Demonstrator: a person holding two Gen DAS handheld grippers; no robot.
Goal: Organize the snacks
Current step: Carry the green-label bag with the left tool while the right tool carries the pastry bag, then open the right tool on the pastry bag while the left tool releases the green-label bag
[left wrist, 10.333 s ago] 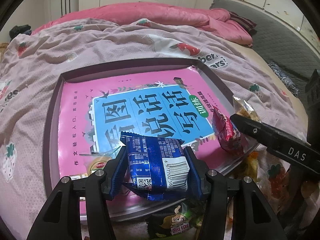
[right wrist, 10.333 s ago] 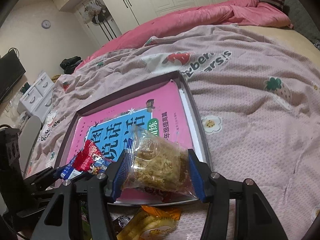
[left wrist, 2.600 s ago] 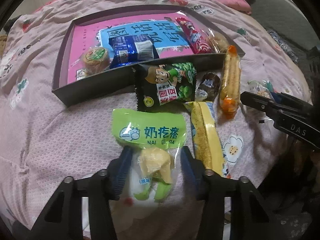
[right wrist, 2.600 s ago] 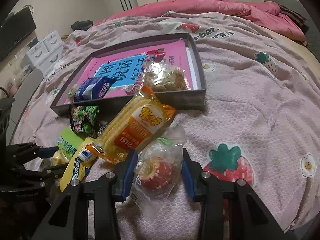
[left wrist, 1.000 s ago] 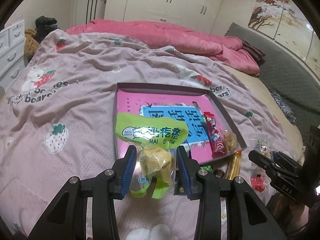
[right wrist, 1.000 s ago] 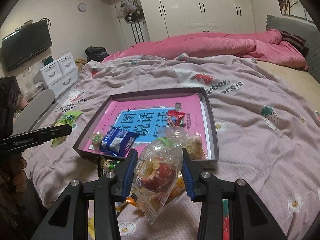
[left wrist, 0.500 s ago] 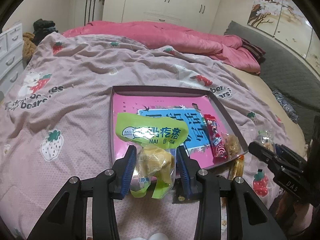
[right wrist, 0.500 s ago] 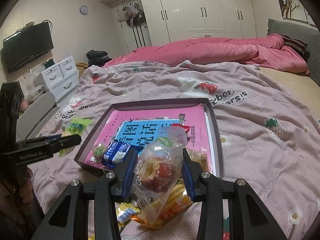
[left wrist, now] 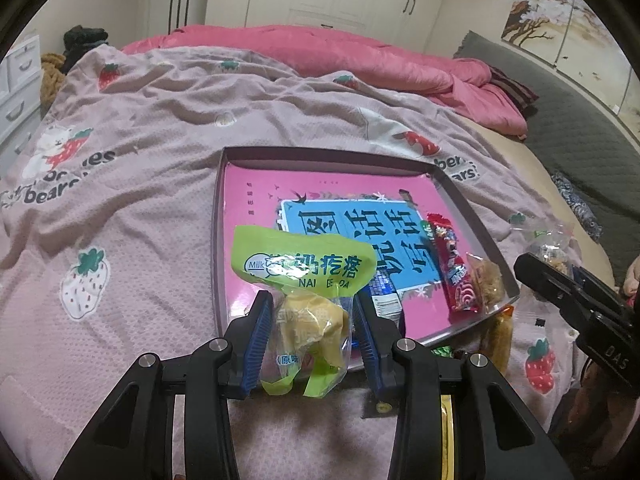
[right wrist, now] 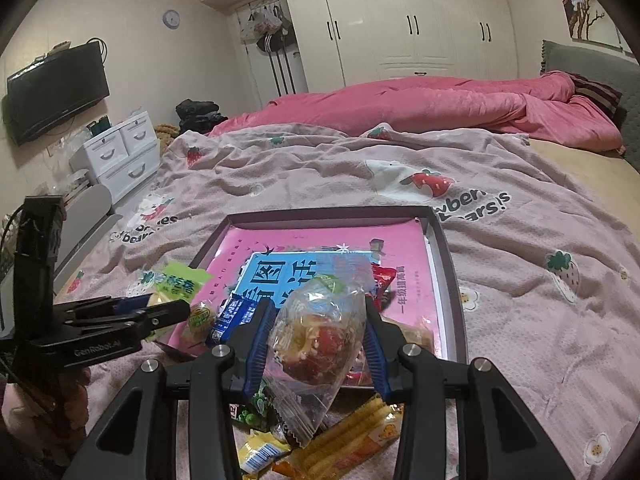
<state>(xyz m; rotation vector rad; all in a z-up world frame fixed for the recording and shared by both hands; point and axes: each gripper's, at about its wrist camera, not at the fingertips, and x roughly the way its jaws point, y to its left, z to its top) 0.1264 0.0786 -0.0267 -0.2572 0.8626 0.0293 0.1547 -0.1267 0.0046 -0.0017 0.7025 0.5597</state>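
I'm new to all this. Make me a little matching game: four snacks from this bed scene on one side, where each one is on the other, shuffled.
Snacks:
1. green-topped milk snack bag
2. clear bag with a red-and-yellow treat
3. long red packet
4. yellow striped packet

Places:
A. lying in the tray
B. held in the right gripper
C. on the blanket, outside the tray
D. held in the left gripper

Pairs: 1-D, 2-B, 3-A, 4-C

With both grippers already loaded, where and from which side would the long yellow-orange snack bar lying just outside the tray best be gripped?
Probably across the middle of the yellow-orange bar, coming from above with the fingers on its two long edges. It lies flat on the blanket and is narrow; its tray-side end is hidden behind the right gripper.
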